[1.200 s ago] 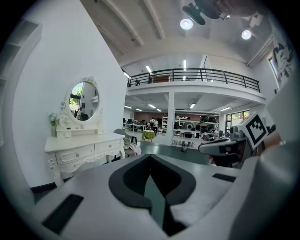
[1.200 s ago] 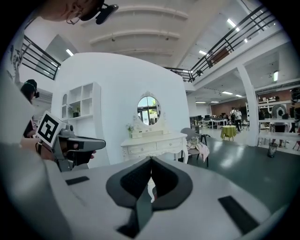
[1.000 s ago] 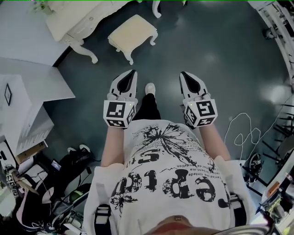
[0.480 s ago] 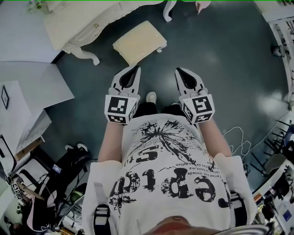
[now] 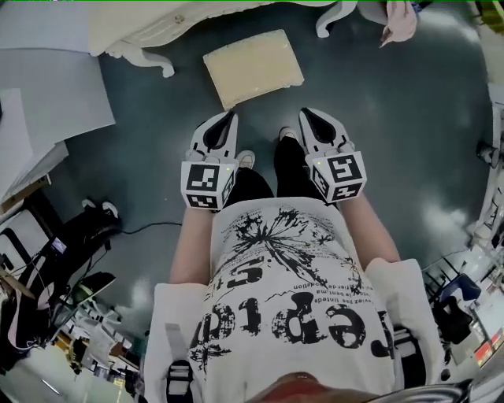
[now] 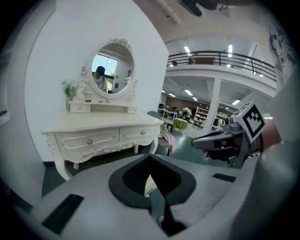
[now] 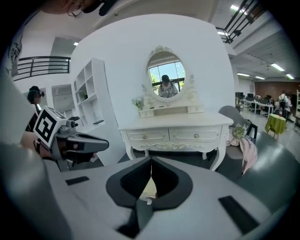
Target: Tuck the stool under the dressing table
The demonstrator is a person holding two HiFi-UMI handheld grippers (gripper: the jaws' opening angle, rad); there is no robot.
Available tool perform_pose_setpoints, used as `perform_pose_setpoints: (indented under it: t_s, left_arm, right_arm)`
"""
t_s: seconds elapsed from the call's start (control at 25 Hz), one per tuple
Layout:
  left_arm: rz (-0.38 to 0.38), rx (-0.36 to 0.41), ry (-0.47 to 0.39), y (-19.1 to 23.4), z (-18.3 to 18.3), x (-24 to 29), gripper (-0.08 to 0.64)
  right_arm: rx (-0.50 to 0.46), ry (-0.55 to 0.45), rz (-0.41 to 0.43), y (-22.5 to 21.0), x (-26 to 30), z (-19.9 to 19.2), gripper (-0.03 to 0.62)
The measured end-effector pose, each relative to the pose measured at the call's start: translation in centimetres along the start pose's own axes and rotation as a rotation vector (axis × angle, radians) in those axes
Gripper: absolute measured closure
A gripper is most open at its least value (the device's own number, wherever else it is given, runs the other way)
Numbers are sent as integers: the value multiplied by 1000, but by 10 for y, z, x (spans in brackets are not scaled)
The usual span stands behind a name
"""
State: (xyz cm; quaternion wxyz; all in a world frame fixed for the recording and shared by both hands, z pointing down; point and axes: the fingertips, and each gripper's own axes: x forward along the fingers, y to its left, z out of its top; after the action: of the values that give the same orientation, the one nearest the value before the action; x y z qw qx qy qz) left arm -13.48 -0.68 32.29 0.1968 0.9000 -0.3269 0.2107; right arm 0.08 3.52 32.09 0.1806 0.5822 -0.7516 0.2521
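The cream cushioned stool [image 5: 252, 67] stands on the dark floor just in front of the white dressing table [image 5: 157, 24], out from under it. My left gripper [image 5: 228, 118] and right gripper [image 5: 307, 114] are held side by side just short of the stool's near edge, touching nothing. Both are shut and hold nothing. In the left gripper view the jaws [image 6: 150, 157] meet at the tips, with a sliver of the stool [image 6: 149, 185] in the gap below them and the dressing table [image 6: 103, 133] beyond. The right gripper view shows its own jaws [image 7: 151, 159] likewise closed, facing the dressing table [image 7: 173, 129].
An oval mirror [image 7: 165, 79] tops the table. A chair draped with pink cloth [image 7: 243, 136] stands to the table's right. A white shelf unit [image 5: 47, 94] is on the left. Bags and cables [image 5: 47, 260] lie behind me at the lower left. My shoe [image 5: 244, 159] is between the grippers.
I have walked forward: the stool and table have come nearer and slid rightward in the head view. Both grippers keep their pose and stay shut.
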Motion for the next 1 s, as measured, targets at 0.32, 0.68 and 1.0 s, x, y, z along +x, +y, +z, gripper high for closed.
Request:
perform_pose_setpoints:
  t_s: [0.32, 0.68, 1.0]
  left_arm:
    - [166, -178, 63, -14, -78, 84, 540]
    - [234, -303, 110, 5, -215, 161, 540]
    - [276, -329, 134, 23, -321, 225, 540]
  right_arm:
    - [-4, 161, 157, -64, 72, -75, 574]
    - [18, 286, 196, -87, 167, -201, 574]
    - [-35, 302, 187, -109, 227, -291, 574]
